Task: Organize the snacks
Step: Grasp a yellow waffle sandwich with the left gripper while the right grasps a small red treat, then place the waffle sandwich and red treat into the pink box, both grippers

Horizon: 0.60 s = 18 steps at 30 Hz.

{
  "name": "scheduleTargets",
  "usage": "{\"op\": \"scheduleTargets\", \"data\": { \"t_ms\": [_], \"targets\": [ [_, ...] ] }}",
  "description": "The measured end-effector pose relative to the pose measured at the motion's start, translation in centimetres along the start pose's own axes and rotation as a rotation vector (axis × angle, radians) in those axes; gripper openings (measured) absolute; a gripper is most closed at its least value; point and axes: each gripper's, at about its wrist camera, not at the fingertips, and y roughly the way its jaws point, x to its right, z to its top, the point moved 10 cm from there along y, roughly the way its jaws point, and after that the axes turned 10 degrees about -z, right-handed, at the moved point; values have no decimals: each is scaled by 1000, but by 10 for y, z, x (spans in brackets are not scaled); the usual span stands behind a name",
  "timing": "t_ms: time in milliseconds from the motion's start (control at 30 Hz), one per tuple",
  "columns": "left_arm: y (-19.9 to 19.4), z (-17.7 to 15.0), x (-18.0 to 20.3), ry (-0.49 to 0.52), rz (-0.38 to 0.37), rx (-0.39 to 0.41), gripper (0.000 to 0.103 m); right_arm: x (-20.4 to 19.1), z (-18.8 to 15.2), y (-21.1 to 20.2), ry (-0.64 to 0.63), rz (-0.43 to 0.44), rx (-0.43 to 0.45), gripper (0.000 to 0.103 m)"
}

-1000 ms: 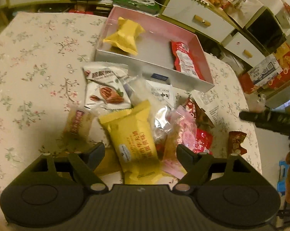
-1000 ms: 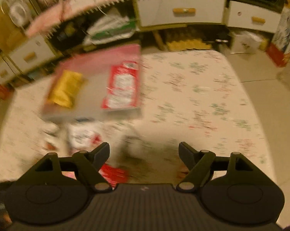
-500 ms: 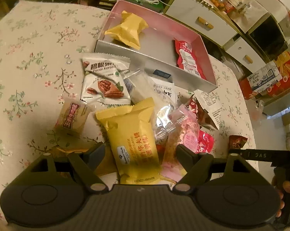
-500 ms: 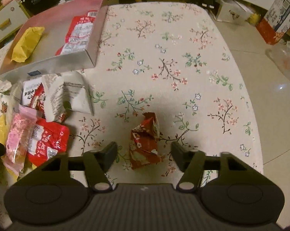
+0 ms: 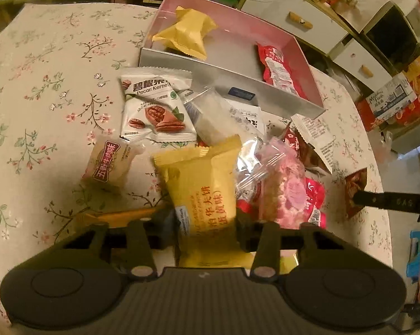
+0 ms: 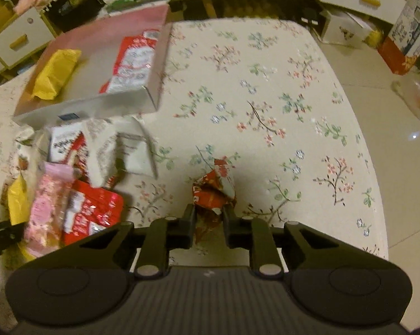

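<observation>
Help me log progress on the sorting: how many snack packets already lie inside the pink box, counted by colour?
Yellow packet: 1
Red packet: 1
Total in the pink box: 2

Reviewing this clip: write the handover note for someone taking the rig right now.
Left claw: closing on the yellow wafer pack at the pile's near edge.
Right claw: closing on the lone red snack packet, apart from the pile.
Done: a yellow pack and a red pack lie in the pink box.
Left: box both packs, then the pecan kernels and the rest.
</observation>
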Motion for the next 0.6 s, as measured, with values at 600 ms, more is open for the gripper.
{"op": "scheduleTargets", "data": {
  "t_ms": [600],
  "targets": [
    [-49, 44, 15, 87, -47, 103, 44, -10, 29, -28, 16, 92, 162, 17]
  ]
}}
